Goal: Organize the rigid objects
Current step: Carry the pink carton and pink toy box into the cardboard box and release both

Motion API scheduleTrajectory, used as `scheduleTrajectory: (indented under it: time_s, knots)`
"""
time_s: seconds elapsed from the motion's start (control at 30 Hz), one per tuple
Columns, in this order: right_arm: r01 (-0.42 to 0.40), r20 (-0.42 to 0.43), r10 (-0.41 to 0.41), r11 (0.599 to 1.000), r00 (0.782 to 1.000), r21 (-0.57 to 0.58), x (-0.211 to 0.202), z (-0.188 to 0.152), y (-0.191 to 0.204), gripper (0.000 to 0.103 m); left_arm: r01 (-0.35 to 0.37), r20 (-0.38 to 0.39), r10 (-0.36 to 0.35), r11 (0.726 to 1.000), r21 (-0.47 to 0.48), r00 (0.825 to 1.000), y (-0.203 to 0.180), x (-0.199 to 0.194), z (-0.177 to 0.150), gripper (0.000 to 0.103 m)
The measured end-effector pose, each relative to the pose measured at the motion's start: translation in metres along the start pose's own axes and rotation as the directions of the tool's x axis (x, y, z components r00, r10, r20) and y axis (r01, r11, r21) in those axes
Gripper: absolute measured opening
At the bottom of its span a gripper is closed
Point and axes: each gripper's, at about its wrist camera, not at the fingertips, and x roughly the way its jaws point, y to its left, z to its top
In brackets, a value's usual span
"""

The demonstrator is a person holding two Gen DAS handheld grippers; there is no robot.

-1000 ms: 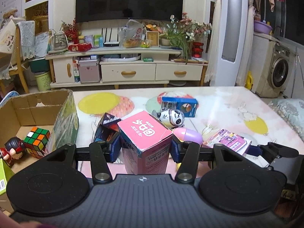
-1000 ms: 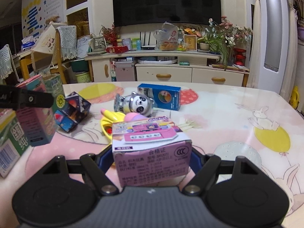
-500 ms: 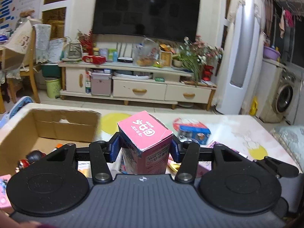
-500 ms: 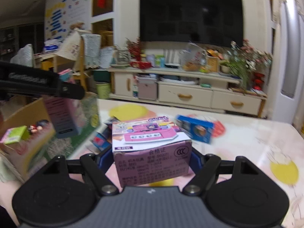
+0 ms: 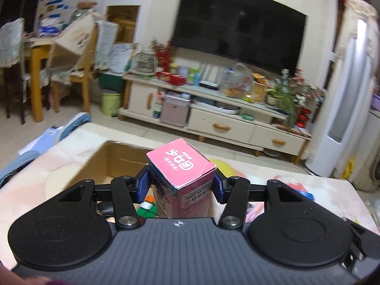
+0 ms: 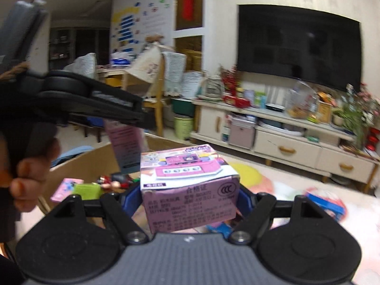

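Left fingers: clamped on the pink carton by its two side walls, held over the cardboard box.
Right fingers: closed on the purple toy box, held clear of the surface beside that box.
Handling: both look like light, stiff card that dents if squeezed; flat opposite faces suit my grip.
Views: only the right view shows the toys inside and my left hand.
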Motion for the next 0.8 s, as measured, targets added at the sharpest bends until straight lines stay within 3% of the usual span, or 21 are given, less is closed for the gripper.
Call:
scheduleTrajectory:
  time_s: [0.3, 0.67, 0.7, 0.8]
  knots:
    - [-0.099, -0.058, 0.092, 0.988, 0.994, -0.12, 0.037, 0.005, 0.042, 0.079, -0.081, -0.057, 0.078, 0.995, -0.054, 0.995, 0.02, 0.013, 0.0, 0.064]
    - [-0.14, -0.135, 0.123, 0.982, 0.983, -0.125, 0.053, -0.005, 0.053, 0.079, -0.114, -0.121, 0.107, 0.992, -0.048, 0.987, 0.017, 0.013, -0.007, 0.064]
    - [-0.145, -0.14, 0.126, 0.98, 0.982, -0.134, 0.054, -0.005, 0.055, 0.08, -0.116, -0.123, 0.111, 0.992, -0.042, 0.986, 0.017, 0.013, -0.008, 0.065]
    - [-0.15, -0.157, 0.126, 0.977, 0.98, -0.153, 0.055, -0.004, 0.058, 0.082, -0.123, -0.127, 0.118, 0.992, -0.027, 0.985, 0.013, 0.012, -0.01, 0.082]
